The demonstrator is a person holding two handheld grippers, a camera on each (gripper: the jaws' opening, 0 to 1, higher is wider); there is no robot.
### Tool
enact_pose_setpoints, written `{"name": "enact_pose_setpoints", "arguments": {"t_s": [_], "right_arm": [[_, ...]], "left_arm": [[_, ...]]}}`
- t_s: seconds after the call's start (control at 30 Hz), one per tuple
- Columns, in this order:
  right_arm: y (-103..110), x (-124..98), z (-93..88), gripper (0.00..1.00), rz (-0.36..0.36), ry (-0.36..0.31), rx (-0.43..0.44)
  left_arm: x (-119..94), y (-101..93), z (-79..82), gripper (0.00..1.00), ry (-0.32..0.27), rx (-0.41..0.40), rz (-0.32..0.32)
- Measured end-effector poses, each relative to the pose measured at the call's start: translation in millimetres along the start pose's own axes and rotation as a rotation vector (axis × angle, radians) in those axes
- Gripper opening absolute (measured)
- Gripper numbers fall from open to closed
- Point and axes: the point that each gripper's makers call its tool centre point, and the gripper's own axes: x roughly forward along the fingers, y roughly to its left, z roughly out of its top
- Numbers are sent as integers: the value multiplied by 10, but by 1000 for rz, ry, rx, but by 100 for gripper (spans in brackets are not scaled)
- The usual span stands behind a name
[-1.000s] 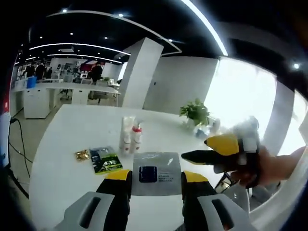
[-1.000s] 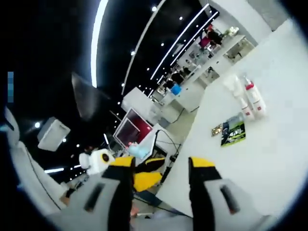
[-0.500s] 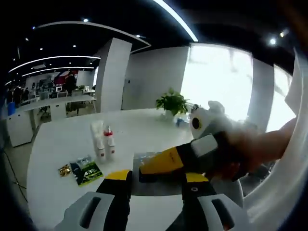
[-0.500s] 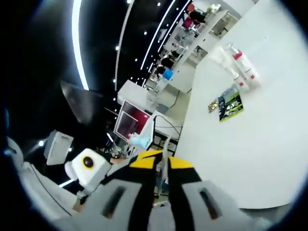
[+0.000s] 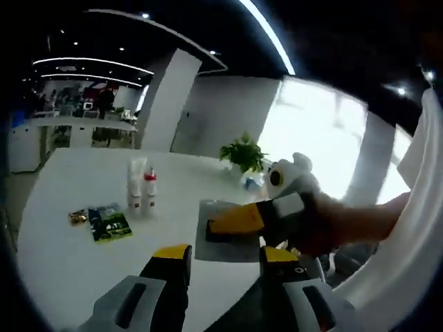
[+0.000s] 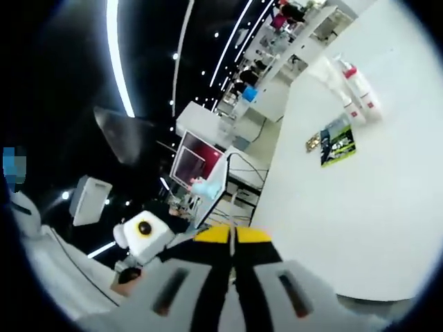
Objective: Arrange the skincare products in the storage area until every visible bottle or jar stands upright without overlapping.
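- White tube [image 5: 134, 182]: stands upright on the far part of the white table, left of the red-capped bottle and touching or just beside it.
- White bottle with a red cap [image 5: 148, 190]: upright, with a red band near its base; also seen in the right gripper view [image 6: 360, 91].

No legible text on the bottles [image 5: 140, 191] or the green packet [image 5: 111, 223].

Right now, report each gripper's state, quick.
Left gripper: open, holding nothing.
Right gripper: shut, with nothing seen between its jaws; it sits over the grey pouch.
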Motion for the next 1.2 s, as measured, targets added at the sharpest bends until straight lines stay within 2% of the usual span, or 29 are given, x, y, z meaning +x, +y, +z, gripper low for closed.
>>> {"name": "enact_pose_setpoints", "arguments": {"t_s": [0.03, 0.1, 0.2, 0.27, 0.3, 0.33, 0.43, 0.47, 0.57, 0.77, 0.83, 0.9, 1.03, 1.2], "right_arm": [[24, 11, -10, 2, 20, 12, -4], [97, 37, -82, 2, 56, 52, -11], [143, 67, -138, 2, 76, 76, -23], [170, 118, -222, 2, 89, 106, -44], [176, 127, -238, 2, 97, 111, -41], [174, 129, -228, 2, 99, 103, -39], [177, 145, -243, 2, 105, 110, -41], [201, 161, -265, 2, 110, 121, -72], [240, 199, -315, 3, 121, 138, -104], [277, 311, -363, 5, 132, 150, -110], [277, 343, -331, 6, 133, 131, -87], [302, 348, -323, 6, 143, 127, -77], [330, 354, -320, 6, 157, 126, -72], [328, 354, -213, 7, 161, 68, -38]], "left_arm": [[-30, 14, 13, 40, -19, -52, -12], [-55, 15, -25, 37, -9, -117, -41], [-63, 17, -63, 32, 11, -131, -48], [-75, -53, -62, 27, 3, -171, -98], [-84, -2, -56, 26, -4, -212, -73], [-98, 10, -74, 23, 1, -214, -78], [-154, 38, -82, 14, -5, -324, -93], [-200, 32, -67, 10, -12, -372, -103], [-268, 58, -89, 4, -8, -359, -100], [-381, 121, -96, 1, -50, -438, -97], [-429, 160, -68, 1, -83, -469, -91], [-452, 157, -54, 1, -92, -490, -103], [-459, 147, -35, 1, -93, -482, -110], [-462, 155, 19, 0, -121, -503, -119]]}}
